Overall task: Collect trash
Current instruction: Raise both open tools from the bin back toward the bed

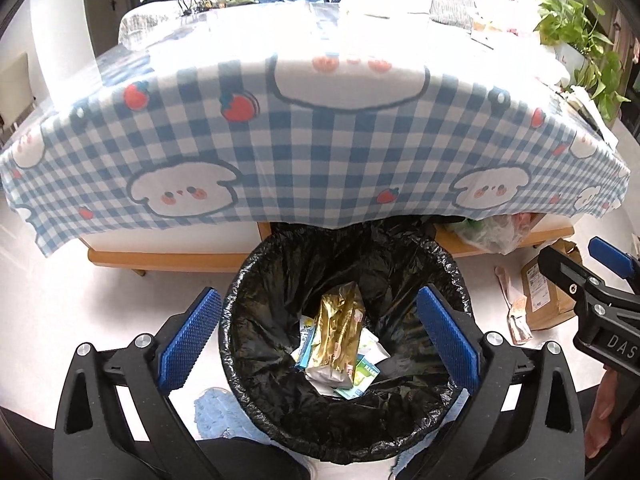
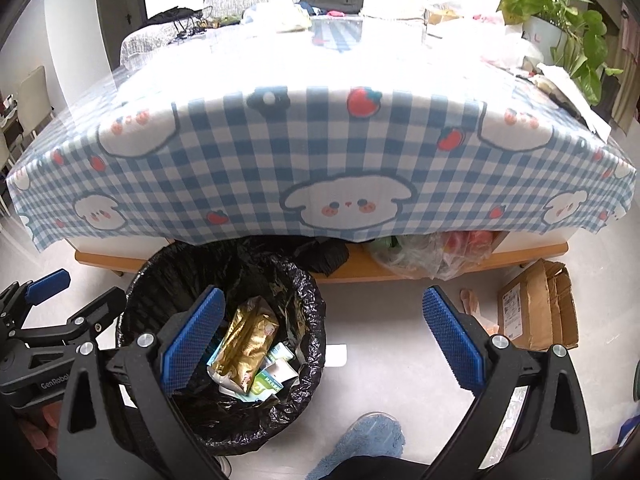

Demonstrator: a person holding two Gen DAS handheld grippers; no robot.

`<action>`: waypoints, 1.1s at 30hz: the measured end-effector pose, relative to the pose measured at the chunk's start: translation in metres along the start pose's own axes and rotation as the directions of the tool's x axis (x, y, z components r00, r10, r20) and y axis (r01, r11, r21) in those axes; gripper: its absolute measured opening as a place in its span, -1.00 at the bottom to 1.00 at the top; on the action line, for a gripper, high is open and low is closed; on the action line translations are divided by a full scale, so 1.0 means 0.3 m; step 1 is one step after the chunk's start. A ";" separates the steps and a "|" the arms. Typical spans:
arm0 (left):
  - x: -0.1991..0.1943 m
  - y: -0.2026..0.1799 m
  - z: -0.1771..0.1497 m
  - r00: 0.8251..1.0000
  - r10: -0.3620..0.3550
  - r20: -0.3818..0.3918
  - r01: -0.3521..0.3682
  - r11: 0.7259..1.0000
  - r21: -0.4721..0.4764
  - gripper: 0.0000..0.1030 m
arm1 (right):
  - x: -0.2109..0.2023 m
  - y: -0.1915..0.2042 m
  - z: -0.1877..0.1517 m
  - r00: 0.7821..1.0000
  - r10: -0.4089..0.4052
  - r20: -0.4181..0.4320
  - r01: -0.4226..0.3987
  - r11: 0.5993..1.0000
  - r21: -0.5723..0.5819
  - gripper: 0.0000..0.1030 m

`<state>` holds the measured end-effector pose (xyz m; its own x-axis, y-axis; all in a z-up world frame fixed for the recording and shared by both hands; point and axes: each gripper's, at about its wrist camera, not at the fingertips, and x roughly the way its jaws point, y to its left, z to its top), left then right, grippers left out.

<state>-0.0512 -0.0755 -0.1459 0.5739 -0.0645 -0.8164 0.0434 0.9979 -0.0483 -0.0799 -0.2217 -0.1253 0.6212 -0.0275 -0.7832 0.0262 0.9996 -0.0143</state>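
Note:
A round bin with a black liner (image 1: 280, 272) stands on the floor in front of the table; it also shows in the right wrist view (image 2: 168, 264). Inside lie a crumpled gold wrapper (image 1: 340, 320) (image 2: 244, 340) and several small cartons and papers (image 1: 360, 376) (image 2: 268, 384). My left gripper (image 1: 318, 340) is open and empty, held above the bin's mouth. My right gripper (image 2: 324, 340) is open and empty, just right of the bin, above the floor. Each gripper shows at the edge of the other's view.
A low table with a blue checked cloth (image 1: 320, 148) (image 2: 320, 152) stands behind the bin. A flattened cardboard box (image 2: 536, 312) (image 1: 548, 296) and small scraps (image 1: 516, 312) lie on the floor at right. Plastic bags (image 2: 424, 256) sit under the table. A blue slipper (image 2: 360, 440) is near.

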 end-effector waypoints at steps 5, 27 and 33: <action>-0.050 0.000 0.013 1.000 0.000 0.015 0.000 1.000 -0.002 0.88 | -0.049 -0.004 0.020 1.000 0.002 0.023 -0.002 1.000 0.001 0.85; -0.210 0.018 0.171 0.998 -0.001 0.070 0.004 0.999 -0.033 0.88 | -0.221 -0.002 0.171 0.992 0.004 0.123 -0.001 1.000 -0.024 0.85; -0.206 0.039 0.253 0.998 0.015 0.061 -0.013 0.999 -0.044 0.88 | -0.230 0.012 0.257 0.989 0.001 0.146 0.005 0.999 -0.046 0.85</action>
<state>-0.0239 -0.0604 -0.0523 0.6231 -0.0495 -0.7806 0.0000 0.9980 -0.0633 -0.0622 -0.2170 -0.0235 0.7292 -0.0274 -0.6837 -0.0063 0.9989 -0.0467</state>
